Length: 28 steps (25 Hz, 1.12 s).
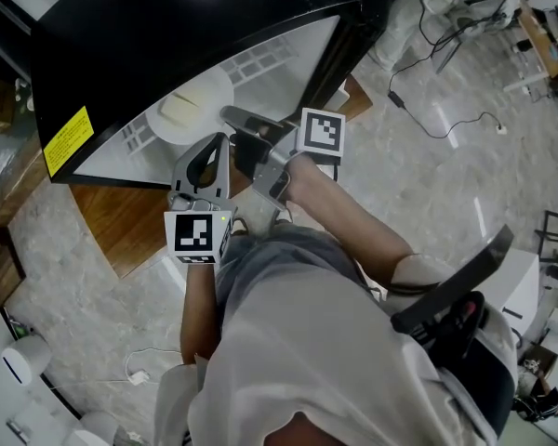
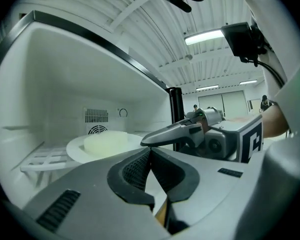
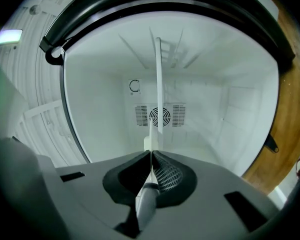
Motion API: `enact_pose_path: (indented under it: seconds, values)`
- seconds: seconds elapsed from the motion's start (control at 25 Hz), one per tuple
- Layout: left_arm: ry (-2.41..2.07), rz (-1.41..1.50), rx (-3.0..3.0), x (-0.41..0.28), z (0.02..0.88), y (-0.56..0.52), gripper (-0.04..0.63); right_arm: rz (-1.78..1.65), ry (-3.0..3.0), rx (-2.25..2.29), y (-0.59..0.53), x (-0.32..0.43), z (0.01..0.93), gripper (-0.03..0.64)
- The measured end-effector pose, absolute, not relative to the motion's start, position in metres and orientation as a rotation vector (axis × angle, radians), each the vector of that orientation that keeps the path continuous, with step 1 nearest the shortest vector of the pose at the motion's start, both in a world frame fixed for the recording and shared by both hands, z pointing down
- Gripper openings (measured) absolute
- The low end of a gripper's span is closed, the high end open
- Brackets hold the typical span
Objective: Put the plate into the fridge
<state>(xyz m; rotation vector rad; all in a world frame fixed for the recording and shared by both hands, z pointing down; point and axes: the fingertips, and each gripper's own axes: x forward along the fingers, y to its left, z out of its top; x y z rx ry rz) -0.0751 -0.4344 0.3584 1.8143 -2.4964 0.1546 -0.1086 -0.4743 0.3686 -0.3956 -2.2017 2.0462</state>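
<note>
So the plate (image 1: 214, 91), with a pale block (image 1: 179, 110) on it, is inside the open fridge (image 1: 167, 26). It's low over the white wire shelf (image 2: 40, 161), and we can't tell if it's actually touching down. Our right gripper (image 1: 237, 117) has its fingers pinched shut on the plate's rim from about 3 o'clock. Our left gripper (image 1: 205, 156) sits just beside the right one, at its 7 o'clock, fingers closed tight on nothing.

Black cable (image 1: 397, 99) on pale stone floor (image 1: 418, 193), wooden board (image 1: 112, 226) nearby.
</note>
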Motion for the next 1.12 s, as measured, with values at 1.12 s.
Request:
enact_pose_path:
  seconds: [1.12]
  values:
    - [-2.615,0.106,1.579,-0.137,0.356,-0.438,0.018,0.061,-2.919,-0.285,-0.461,-0.12,0.344,0.029]
